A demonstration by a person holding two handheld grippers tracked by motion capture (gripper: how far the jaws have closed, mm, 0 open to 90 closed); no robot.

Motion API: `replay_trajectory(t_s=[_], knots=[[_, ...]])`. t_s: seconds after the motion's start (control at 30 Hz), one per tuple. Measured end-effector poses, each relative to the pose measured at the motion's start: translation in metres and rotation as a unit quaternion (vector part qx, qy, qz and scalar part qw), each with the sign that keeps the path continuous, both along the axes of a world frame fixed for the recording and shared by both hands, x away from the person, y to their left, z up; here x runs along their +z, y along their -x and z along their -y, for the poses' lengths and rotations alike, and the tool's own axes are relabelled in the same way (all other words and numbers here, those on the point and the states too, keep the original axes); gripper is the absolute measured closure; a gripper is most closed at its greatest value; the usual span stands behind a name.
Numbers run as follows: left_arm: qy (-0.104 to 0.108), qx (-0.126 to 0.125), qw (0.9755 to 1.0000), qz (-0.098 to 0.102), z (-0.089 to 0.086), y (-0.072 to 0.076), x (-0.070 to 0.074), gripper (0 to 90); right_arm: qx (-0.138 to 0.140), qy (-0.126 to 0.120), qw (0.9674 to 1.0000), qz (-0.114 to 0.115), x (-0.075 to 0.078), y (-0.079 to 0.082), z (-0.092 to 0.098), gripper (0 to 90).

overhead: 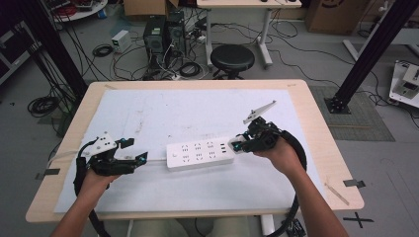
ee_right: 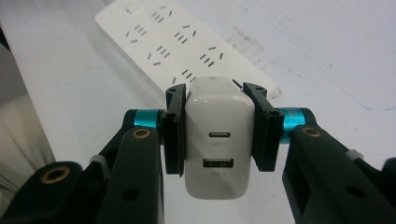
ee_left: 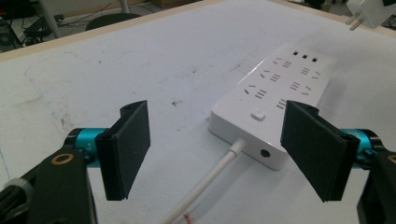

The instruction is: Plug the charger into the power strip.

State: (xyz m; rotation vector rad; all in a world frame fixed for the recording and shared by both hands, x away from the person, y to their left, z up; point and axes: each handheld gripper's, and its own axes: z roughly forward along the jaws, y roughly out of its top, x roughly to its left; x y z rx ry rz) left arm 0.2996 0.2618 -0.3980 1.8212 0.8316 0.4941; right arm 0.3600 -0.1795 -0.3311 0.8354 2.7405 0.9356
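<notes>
Here the right tongs (ee_right: 219,135) clamp a white charger (ee_right: 215,140), held just above the near end of the power strip (overhead: 200,154), perhaps not touching it. The left tongs (ee_left: 224,154) stand open, empty, facing the strip's cord (ee_left: 210,179) end on the bench (overhead: 316,123).

Wooden table (overhead: 316,128), white mat (overhead: 148,113), power strip (overhead: 200,154) on mat

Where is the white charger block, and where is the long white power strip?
White charger block (ee_right: 219,140), right gripper view, on its port face.
Long white power strip (overhead: 200,154), high view, on its socketed top.
</notes>
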Motion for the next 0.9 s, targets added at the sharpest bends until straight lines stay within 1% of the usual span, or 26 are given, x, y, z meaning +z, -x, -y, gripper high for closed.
replay_trajectory(t_s=[0.03,0.1,0.2,0.3,0.33,0.47,0.6,0.63,0.7,0.77,0.9], knots=[[0.001,0.0,1.0,-0.002,0.0,-0.001,0.0,24.3,0.011,0.022,0.9997,0.006,0.001,-0.001,-0.006,63.4],[0.0,0.0,1.0,-0.001,0.0,-0.001,0.0,24.3,0.023,0.037,0.999,0.012,0.002,-0.004,-0.01,63.4],[-0.002,-0.001,1.0,-0.002,0.0,0.0,-0.001,24.3,0.034,0.047,0.9982,0.013,0.003,-0.009,-0.015,63.5],[-0.001,-0.001,1.0,-0.005,0.0,0.0,-0.002,24.3,0.036,0.052,0.9979,0.012,0.003,-0.01,-0.017,63.5],[0.0,-0.001,1.0,-0.004,-0.001,0.0,-0.003,24.3,0.046,0.061,0.997,0.015,0.003,-0.014,-0.02,63.4],[0.001,0.002,1.0,-0.002,-0.003,0.001,-0.003,24.3,0.059,0.073,0.9955,0.015,0.002,-0.02,-0.028,63.5],[0.003,0.006,1.0,-0.001,-0.005,0.0,-0.004,24.3,0.069,0.092,0.9933,0.014,0.0,-0.027,-0.035,63.5],[0.003,0.007,1.0,-0.001,-0.005,0.0,-0.004,24.3,0.071,0.096,0.9928,0.011,0.0,-0.028,-0.038,63.5],[0.004,0.008,1.0,-0.002,-0.006,0.0,-0.005,24.3,0.079,0.099,0.992,0.011,-0.001,-0.032,-0.042,63.5],[0.002,0.006,1.0,-0.003,-0.007,0.0,-0.005,24.3,0.084,0.11,0.9903,0.013,-0.002,-0.034,-0.046,63.6],[0.005,0.007,0.9999,-0.006,-0.008,-0.001,-0.008,24.3,0.101,0.134,0.9856,0.022,-0.002,-0.038,-0.056,63.6]])
